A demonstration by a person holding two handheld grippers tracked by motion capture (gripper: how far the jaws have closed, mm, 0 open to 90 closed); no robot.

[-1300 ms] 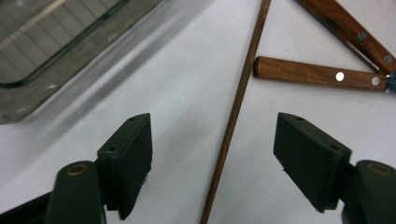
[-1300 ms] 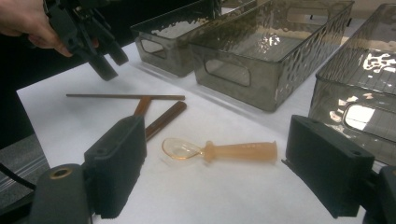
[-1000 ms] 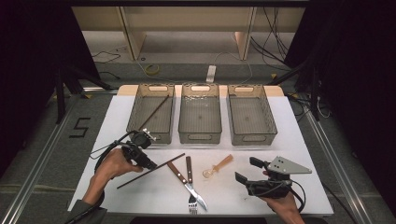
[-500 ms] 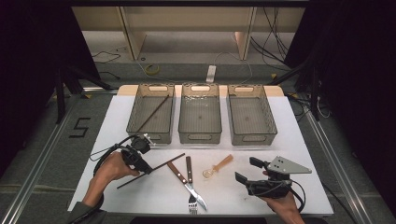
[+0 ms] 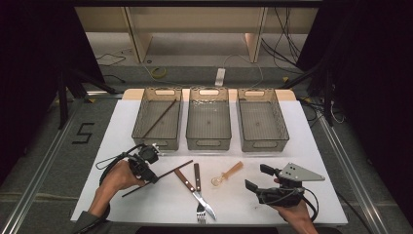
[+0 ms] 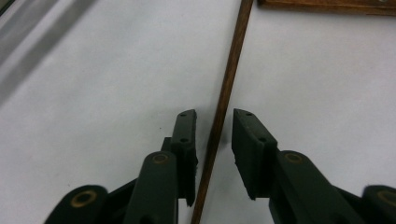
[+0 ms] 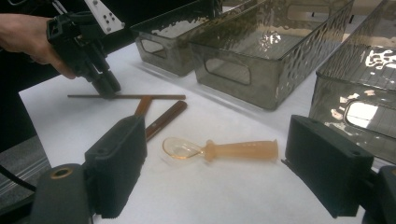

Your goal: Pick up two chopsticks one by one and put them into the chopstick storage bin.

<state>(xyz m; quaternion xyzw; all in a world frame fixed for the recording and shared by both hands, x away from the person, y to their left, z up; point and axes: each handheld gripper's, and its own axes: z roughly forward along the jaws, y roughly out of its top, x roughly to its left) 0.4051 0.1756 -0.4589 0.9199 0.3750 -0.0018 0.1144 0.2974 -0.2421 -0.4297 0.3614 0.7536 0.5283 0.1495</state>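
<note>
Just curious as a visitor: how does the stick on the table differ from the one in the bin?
The stick on the table lies flat on the white cover, between the open left tongs. The stick in the left bin rests slanted, untouched. Both are thin, dark brown sticks.

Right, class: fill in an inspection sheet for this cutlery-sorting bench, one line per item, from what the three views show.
Surface: white table, bare between items.
Job's things: loose chopstick lying flat between the left gripper's open jaws; another chopstick inside the left bin.
Clutter: fork and knife crossed; clear spoon; middle bin and right bin, nothing seen inside.
Grippers: left gripper straddling the chopstick, not closed on it; right gripper open, apart from the spoon.
Cables: one trails from each gripper; more on the floor behind.
Surroundings: dark curtains, shelving beyond the table.
</note>
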